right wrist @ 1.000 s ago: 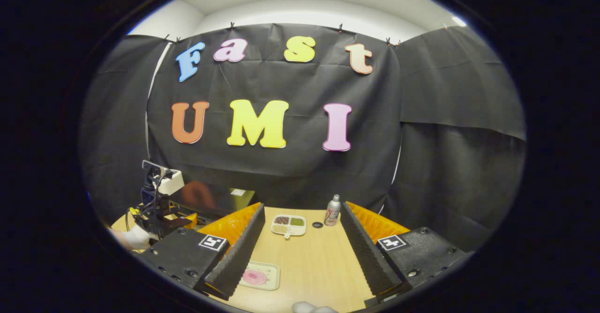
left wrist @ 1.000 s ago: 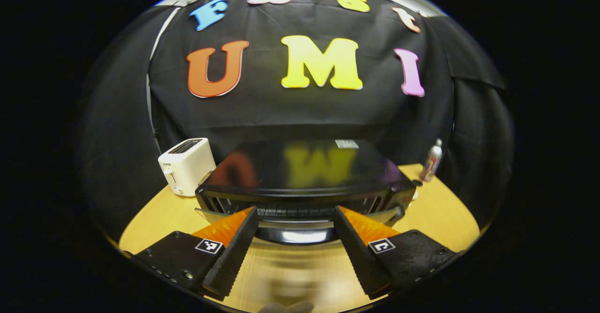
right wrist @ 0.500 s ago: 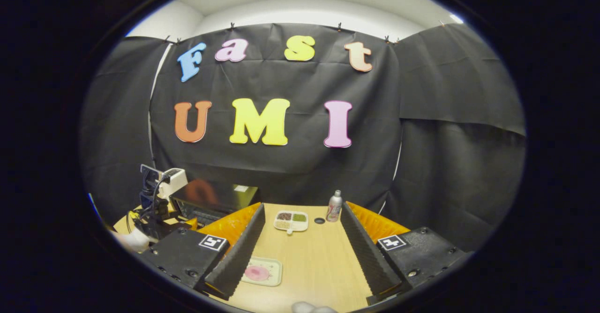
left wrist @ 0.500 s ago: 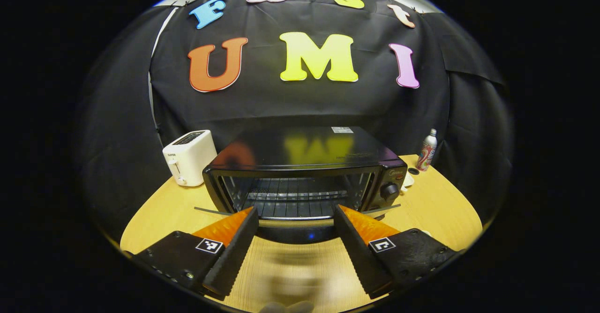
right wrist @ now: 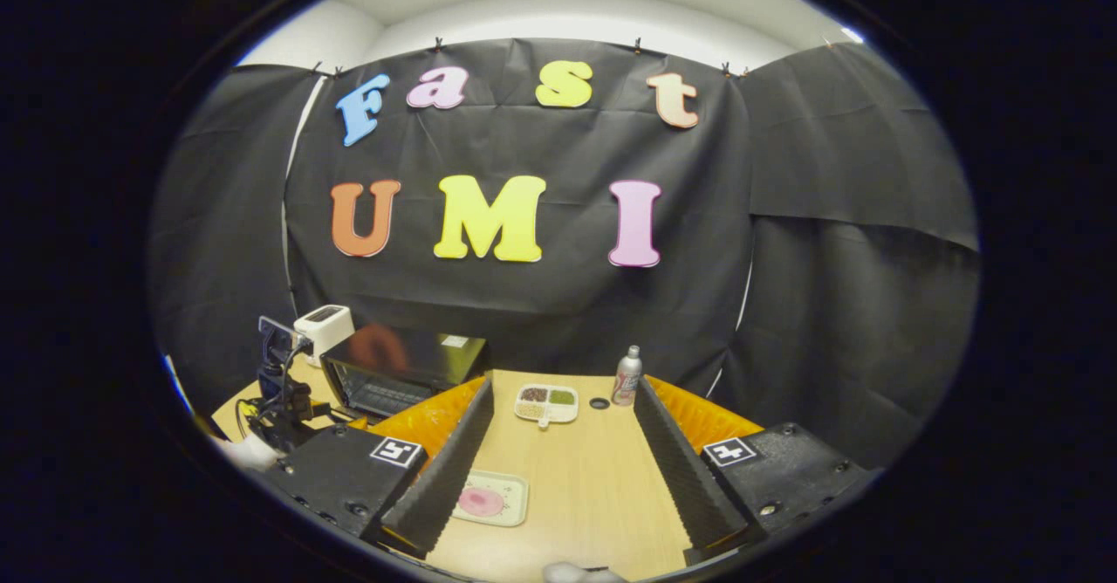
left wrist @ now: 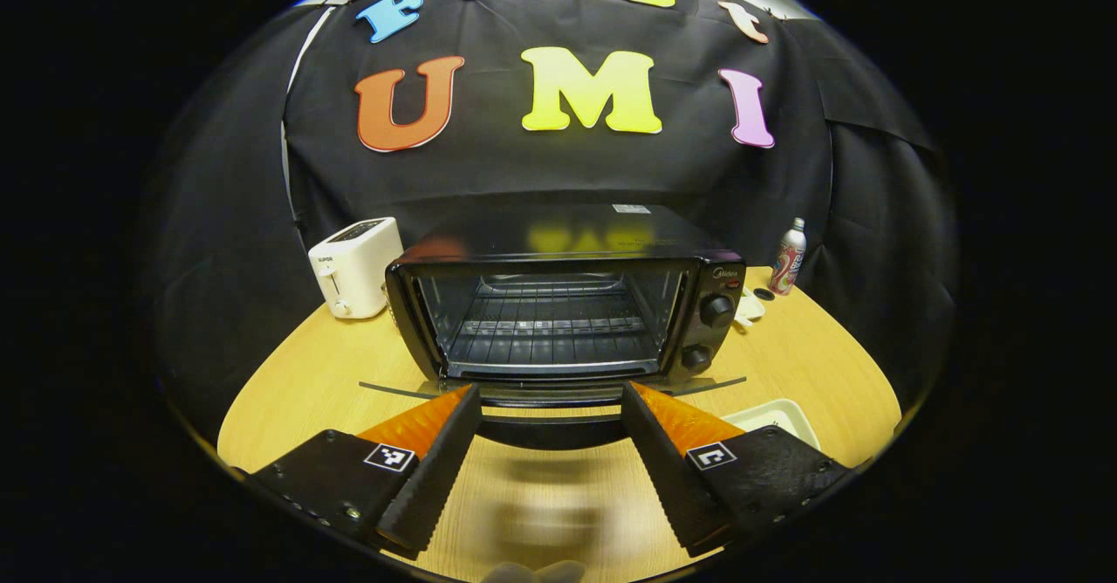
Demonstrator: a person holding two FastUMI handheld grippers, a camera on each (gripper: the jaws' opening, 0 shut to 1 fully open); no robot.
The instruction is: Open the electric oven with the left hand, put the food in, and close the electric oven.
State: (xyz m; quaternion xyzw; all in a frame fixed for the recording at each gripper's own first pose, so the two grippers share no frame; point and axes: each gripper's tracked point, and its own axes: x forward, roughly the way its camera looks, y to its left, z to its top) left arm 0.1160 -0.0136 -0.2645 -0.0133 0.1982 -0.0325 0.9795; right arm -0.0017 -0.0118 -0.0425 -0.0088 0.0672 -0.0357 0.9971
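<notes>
Pale wood table (left wrist: 812,365), boxy black oven (left wrist: 567,304), wire rack (left wrist: 550,325)

Glossy black oven (left wrist: 558,243) with metal rack stands on smooth wooden table (left wrist: 812,365).

Left gripper (left wrist: 551,443): black ribbed fingers (left wrist: 432,469), orange backing, screwed black plates marked with square tags. Right gripper (right wrist: 563,461) built the same.
</notes>
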